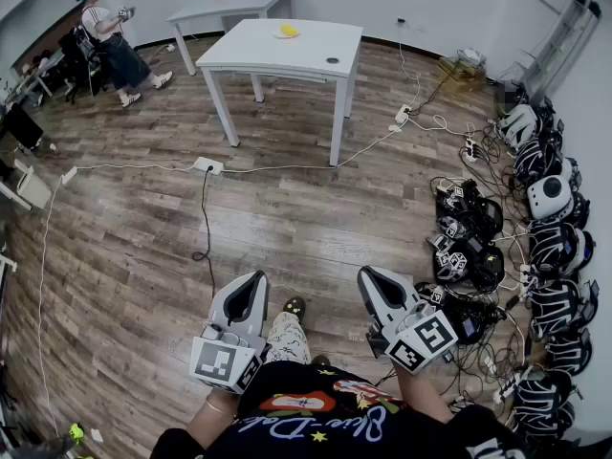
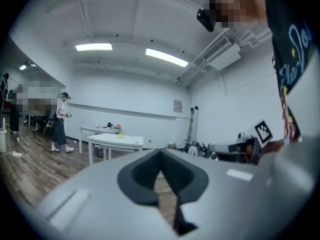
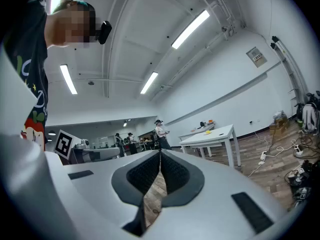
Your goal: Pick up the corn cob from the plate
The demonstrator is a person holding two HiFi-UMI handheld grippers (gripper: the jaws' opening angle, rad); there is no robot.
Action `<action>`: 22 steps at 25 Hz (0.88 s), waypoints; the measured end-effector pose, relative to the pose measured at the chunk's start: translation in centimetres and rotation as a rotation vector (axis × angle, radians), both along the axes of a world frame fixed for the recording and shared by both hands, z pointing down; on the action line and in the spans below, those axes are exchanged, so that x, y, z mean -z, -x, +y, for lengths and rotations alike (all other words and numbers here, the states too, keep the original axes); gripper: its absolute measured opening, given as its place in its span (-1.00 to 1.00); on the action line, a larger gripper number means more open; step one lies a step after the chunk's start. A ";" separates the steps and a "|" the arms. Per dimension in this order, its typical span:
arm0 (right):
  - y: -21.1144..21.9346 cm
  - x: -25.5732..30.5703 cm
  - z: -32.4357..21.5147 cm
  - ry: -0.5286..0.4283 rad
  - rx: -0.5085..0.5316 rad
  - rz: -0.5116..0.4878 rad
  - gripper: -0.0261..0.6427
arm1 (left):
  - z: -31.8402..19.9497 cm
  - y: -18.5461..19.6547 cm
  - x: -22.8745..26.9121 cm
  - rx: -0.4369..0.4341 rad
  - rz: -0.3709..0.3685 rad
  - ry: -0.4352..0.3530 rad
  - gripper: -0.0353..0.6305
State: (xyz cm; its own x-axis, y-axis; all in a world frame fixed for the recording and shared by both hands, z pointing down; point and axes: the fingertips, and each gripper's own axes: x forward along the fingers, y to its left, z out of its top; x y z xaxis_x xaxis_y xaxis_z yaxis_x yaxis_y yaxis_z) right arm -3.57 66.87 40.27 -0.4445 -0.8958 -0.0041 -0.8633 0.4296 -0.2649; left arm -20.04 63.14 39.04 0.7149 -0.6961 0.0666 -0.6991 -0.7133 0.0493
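A small yellow thing, likely the corn cob (image 1: 287,31), lies on the white table (image 1: 277,54) far across the room; I cannot make out the plate. It shows as a yellow speck in the left gripper view (image 2: 120,136) and the right gripper view (image 3: 208,132). My left gripper (image 1: 258,277) and right gripper (image 1: 366,273) are held level near my body, well short of the table. Each has its jaws closed together with nothing between them (image 2: 160,153) (image 3: 160,152). A small dark object (image 1: 332,61) also sits on the table.
A second white table (image 1: 229,3) with small items stands behind the first. A person (image 1: 105,36) sits at the far left. A power strip (image 1: 207,165) and cables cross the wood floor. Headsets and gear (image 1: 550,247) line the right wall.
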 end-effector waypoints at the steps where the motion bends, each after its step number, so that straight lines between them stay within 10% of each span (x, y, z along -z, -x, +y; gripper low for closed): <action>1: -0.4 -0.1 -1.2 0.001 -0.001 0.006 -0.88 | -1.4 -0.4 -0.2 0.003 0.011 0.000 -0.93; 22: -6.9 3.7 -41.4 -0.066 -0.076 0.015 -0.88 | -42.2 -9.4 2.2 -0.097 0.055 -0.035 -0.93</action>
